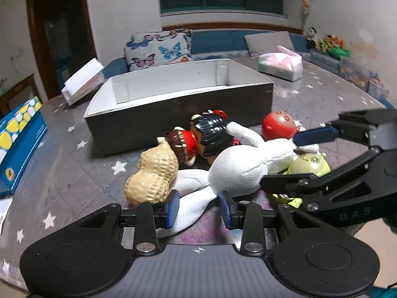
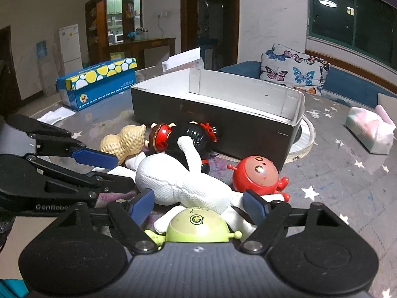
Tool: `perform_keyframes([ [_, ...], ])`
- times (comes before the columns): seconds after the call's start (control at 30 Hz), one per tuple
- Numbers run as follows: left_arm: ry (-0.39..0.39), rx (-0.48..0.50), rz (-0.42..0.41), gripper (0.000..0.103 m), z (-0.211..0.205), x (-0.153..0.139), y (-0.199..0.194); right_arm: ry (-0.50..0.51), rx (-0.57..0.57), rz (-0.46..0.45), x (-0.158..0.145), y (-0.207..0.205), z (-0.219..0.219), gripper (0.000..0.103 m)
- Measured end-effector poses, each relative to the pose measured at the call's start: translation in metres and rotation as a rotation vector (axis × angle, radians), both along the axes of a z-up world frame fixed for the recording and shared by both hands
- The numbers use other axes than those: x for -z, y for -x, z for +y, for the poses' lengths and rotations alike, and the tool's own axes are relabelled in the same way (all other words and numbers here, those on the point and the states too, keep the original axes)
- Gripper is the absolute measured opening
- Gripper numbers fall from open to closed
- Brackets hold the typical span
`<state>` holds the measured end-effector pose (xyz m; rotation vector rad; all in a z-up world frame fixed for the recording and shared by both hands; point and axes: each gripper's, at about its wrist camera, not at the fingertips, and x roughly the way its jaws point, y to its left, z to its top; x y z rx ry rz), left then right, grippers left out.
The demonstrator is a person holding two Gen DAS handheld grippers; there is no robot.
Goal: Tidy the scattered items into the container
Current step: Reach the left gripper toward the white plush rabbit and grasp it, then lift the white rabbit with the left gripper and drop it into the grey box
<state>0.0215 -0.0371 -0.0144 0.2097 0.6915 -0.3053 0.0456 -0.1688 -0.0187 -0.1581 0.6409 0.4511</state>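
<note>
A white plush toy [image 1: 245,166] lies sprawled on the starred cloth in front of the dark box with a white inside [image 1: 178,109]. My left gripper [image 1: 199,207] is open, its blue pads on either side of the plush's leg. My right gripper [image 2: 198,204] stands open around the plush's upper body [image 2: 178,186], above a green round toy [image 2: 197,226]. Close around the plush lie a peanut-shaped toy [image 1: 151,173], a black-haired doll [image 1: 213,134] and a red round toy [image 2: 258,173]. The box is empty as far as its inside shows.
A blue tissue box with yellow dots [image 2: 96,84] sits at the far left. A butterfly pillow [image 1: 158,49] and a pink-and-white pack [image 1: 280,65] lie beyond the box. A white round disc [image 2: 306,136] shows under the box's right end.
</note>
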Motion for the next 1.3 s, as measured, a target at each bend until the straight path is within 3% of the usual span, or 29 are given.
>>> perform_keyframes([
  [0.3, -0.03, 0.041, 0.014, 0.037, 0.002, 0.007, -0.014, 0.054, -0.027, 0.013, 0.003, -0.008, 0.004, 0.062],
  [0.53, 0.053, 0.06, 0.034, 0.015, 0.01, 0.009, -0.024, 0.117, -0.069, 0.0, 0.003, -0.012, 0.013, 0.063],
  [0.67, 0.105, 0.066, 0.035, 0.011, 0.016, 0.006, -0.024, 0.179, -0.097, -0.012, 0.007, -0.015, 0.02, 0.064],
  [0.73, 0.119, 0.081, 0.02, 0.009, 0.017, 0.003, -0.022, 0.193, -0.098, -0.009, 0.01, -0.018, 0.022, 0.061],
  [0.9, 0.142, 0.096, -0.02, 0.008, 0.017, -0.01, -0.017, 0.151, -0.059, -0.012, 0.006, -0.02, 0.013, 0.04],
  [1.03, 0.174, 0.114, -0.074, 0.008, 0.018, -0.03, -0.013, 0.105, -0.042, -0.047, -0.011, -0.015, 0.003, 0.039],
  [1.3, 0.233, 0.122, -0.196, 0.008, 0.019, -0.076, -0.029, 0.099, -0.026, -0.204, -0.061, -0.024, -0.004, 0.039],
])
